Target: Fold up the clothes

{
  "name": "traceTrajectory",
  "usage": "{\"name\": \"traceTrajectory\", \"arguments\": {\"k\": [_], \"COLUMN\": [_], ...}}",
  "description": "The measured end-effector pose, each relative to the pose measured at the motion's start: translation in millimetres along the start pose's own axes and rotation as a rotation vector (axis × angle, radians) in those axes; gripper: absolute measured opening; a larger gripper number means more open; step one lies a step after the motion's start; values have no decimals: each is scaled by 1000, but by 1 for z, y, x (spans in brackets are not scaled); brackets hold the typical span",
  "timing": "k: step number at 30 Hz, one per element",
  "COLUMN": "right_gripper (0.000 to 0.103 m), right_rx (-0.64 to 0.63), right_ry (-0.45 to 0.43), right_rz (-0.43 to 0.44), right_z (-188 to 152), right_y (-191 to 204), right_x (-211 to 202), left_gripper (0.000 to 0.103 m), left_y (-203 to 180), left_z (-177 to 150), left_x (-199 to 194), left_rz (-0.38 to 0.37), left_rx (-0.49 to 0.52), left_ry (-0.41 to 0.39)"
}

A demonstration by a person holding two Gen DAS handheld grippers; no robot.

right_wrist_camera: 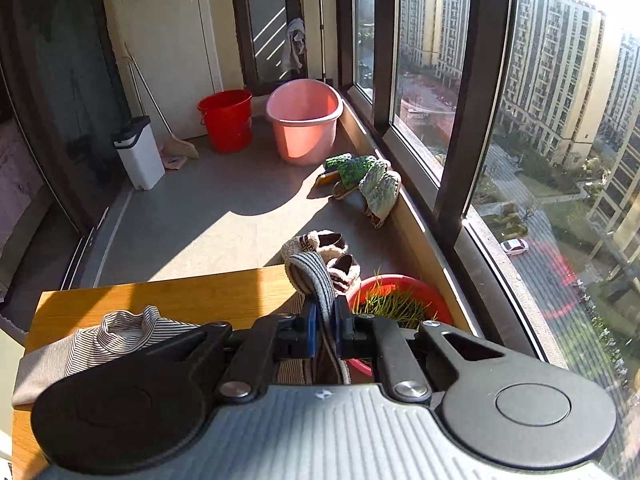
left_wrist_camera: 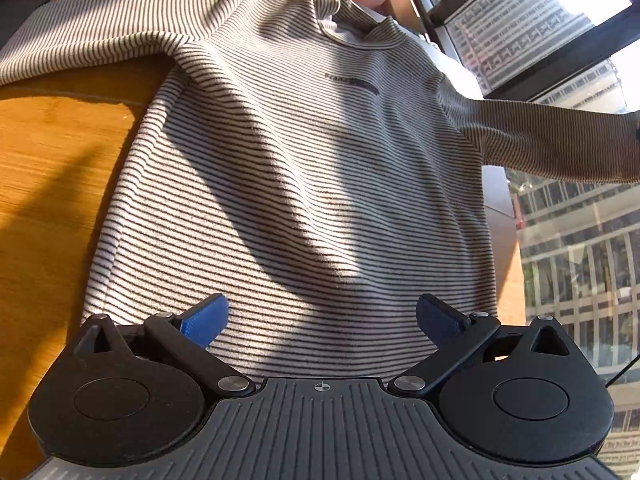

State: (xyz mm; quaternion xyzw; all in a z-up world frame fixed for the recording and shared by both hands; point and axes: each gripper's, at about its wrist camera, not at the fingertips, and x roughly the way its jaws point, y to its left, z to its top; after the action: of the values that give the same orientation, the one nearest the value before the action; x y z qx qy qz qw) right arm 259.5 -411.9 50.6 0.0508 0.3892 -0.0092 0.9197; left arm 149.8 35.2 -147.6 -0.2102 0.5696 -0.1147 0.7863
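A striped long-sleeved shirt [left_wrist_camera: 304,152] lies flat, front up, on a wooden table [left_wrist_camera: 48,168], its collar at the far end. My left gripper [left_wrist_camera: 322,318] is open and empty, hovering over the shirt's hem. The shirt's right sleeve [left_wrist_camera: 560,140] stretches off past the table's right edge. In the right wrist view my right gripper [right_wrist_camera: 323,330] is shut on the sleeve cuff [right_wrist_camera: 310,274], which sticks up between the blue pads. The collar [right_wrist_camera: 128,326] shows at the lower left of that view.
The table edge [right_wrist_camera: 160,284] faces a balcony floor with a pink tub [right_wrist_camera: 304,120], a red bucket [right_wrist_camera: 226,118], a white bin [right_wrist_camera: 138,152], slippers [right_wrist_camera: 320,248] and a red grass planter [right_wrist_camera: 396,300]. Windows [right_wrist_camera: 500,120] run along the right.
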Motion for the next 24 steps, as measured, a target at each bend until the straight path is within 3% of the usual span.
{"name": "traceTrajectory", "arguments": {"k": [11,18,24], "right_gripper": [8,8,8], "right_rx": [18,-30,-75], "right_ry": [55,145,216], "right_rz": [277,423,494], "right_z": [24,7,-14], "right_y": [93,187,253], "right_x": [44,87,113], "left_gripper": [103,103,103], "left_y": [2,11,17], "left_z": [-5,-5,-5], "left_x": [-5,-10,-11], "left_rz": [-28,-81,-121], "left_rx": [32,27,23], "left_ry": [-11,0,0]}}
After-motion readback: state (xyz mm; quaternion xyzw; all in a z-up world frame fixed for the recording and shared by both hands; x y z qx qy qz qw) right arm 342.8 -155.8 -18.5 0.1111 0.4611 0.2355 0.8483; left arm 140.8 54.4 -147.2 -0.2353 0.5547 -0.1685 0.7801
